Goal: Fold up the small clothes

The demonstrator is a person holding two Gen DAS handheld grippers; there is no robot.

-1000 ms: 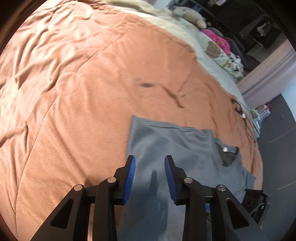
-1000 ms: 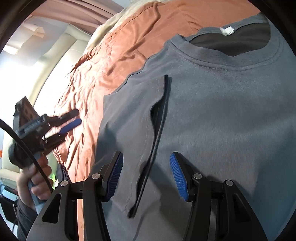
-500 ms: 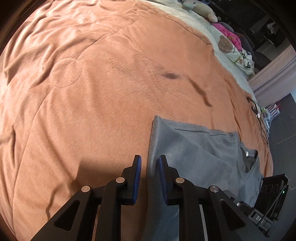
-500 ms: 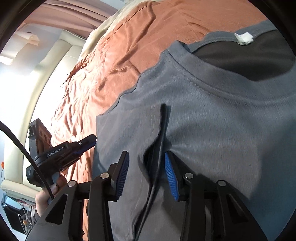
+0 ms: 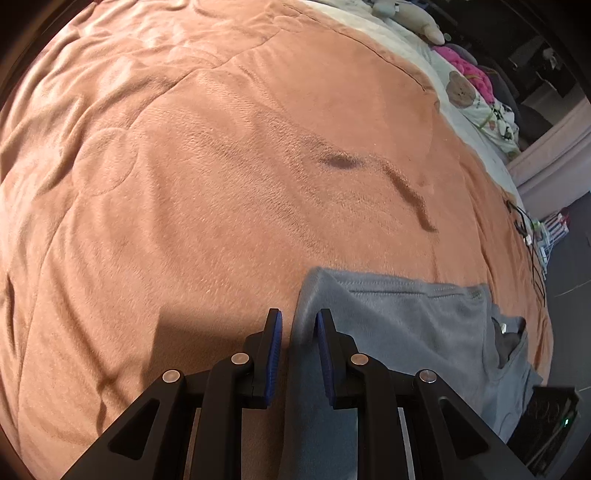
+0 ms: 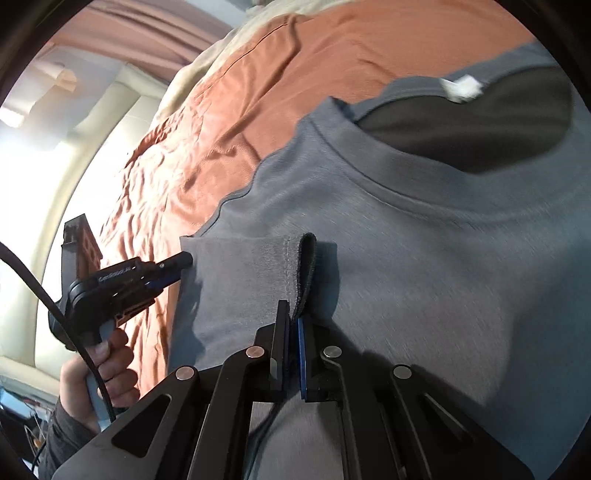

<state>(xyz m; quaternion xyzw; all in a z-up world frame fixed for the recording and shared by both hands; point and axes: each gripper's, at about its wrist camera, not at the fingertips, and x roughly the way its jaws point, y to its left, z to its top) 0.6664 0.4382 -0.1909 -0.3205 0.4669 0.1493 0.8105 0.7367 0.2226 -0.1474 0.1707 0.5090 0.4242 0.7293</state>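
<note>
Right wrist view gives me the grey T-shirt [image 6: 424,266] spread flat on the orange blanket [image 6: 295,85], its collar [image 6: 424,192] towards the top of the picture with a white label [image 6: 463,86] showing at the neck opening. One sleeve is folded inward over the chest, and its hemmed edge [image 6: 304,273] stands up as a dark ridge. My right gripper [image 6: 291,325] has just been closing, and its jaws are now together with that sleeve hem pinched between the blue pads [image 6: 301,354].

Off to the left in that same view I see my left gripper [image 6: 173,271] coming in at the shirt's folded side edge, its tips meeting the fabric there. A hand [image 6: 99,373] in a dark sleeve [image 6: 59,435] grips its handle, and a black cable [image 6: 44,302] runs across it.

From the left wrist view, the left gripper [image 5: 297,325] has its jaws narrowly apart, straddling a raised fold of the shirt [image 5: 406,325] at its corner. Its jaws have been closing too; the cloth sits between the pads [image 5: 275,354], but I cannot tell whether they are pressing it.

Further out, the blanket [image 5: 221,184] fills most of the bed. Pale bedding [image 5: 406,48] lies along the far edge, with a soft toy [image 5: 417,20] and pink cloth [image 5: 469,70] beside it.
</note>
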